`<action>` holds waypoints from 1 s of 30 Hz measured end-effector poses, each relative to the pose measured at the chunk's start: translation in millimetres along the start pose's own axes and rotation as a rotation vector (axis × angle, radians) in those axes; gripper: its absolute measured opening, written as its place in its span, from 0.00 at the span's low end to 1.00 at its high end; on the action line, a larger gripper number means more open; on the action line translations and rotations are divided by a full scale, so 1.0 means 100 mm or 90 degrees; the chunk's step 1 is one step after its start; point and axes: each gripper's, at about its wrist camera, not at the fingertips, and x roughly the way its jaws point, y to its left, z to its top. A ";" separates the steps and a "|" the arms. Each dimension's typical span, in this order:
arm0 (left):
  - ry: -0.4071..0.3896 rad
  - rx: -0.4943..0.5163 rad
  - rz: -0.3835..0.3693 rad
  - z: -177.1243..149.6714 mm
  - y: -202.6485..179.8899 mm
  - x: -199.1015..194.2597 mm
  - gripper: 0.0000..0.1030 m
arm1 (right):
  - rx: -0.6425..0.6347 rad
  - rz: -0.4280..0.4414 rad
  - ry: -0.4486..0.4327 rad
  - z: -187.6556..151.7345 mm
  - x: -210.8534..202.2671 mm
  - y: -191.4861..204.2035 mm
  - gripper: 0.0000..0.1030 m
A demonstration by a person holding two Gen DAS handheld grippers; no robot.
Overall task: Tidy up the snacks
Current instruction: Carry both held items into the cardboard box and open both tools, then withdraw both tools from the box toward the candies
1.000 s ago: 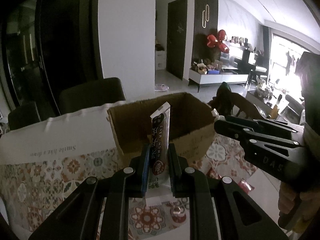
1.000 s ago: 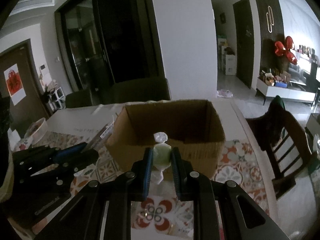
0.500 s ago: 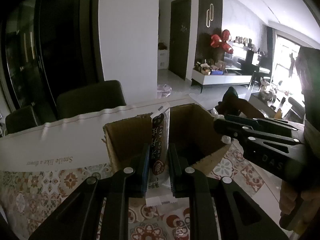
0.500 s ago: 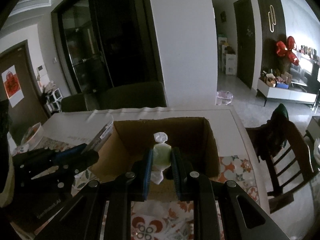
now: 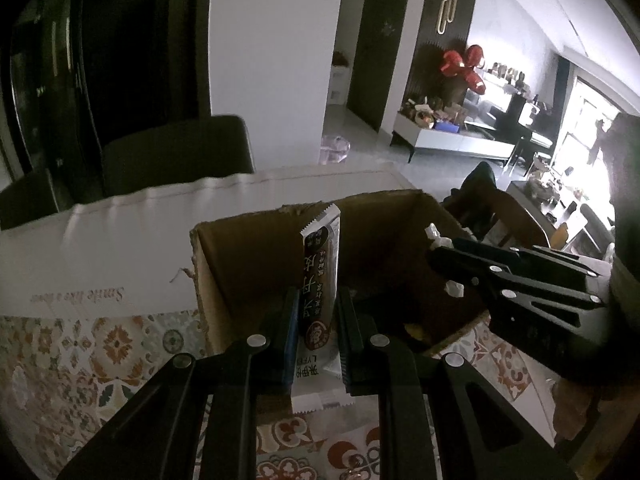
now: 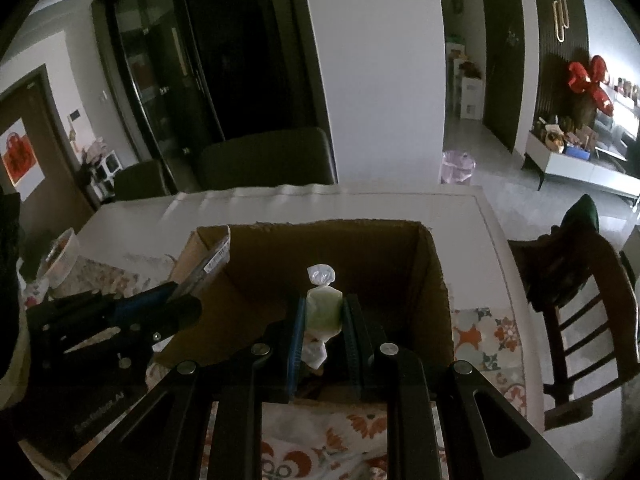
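The left gripper (image 5: 318,312) is clamped on an upright snack bar (image 5: 320,276), the right gripper (image 6: 323,322) on a wrapped green candy (image 6: 323,308); both are over the open box (image 6: 432,280) on the tabletop (image 5: 120,240)

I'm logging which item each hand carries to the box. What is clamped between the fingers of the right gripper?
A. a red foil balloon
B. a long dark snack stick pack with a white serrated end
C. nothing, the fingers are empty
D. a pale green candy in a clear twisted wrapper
D: in the right wrist view the right gripper is shut on the pale green candy above the cardboard box.
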 end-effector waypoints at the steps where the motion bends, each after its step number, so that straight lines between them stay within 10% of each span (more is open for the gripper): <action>1: 0.005 -0.001 0.000 0.01 0.00 0.02 0.18 | -0.002 -0.001 0.004 0.00 0.03 0.00 0.20; 4: 0.017 -0.010 0.008 0.02 0.02 0.07 0.19 | -0.001 -0.002 0.020 0.02 0.11 -0.01 0.20; 8: 0.019 -0.021 0.033 0.05 0.06 0.03 0.47 | -0.005 -0.015 0.041 0.02 0.17 0.00 0.23; 11: 0.010 -0.019 0.057 0.05 0.07 -0.05 0.50 | 0.000 -0.032 0.049 0.01 0.15 0.00 0.45; 30: -0.017 -0.019 0.078 -0.31 -0.08 -0.59 0.63 | 0.006 -0.094 0.006 -0.26 -0.47 -0.01 0.79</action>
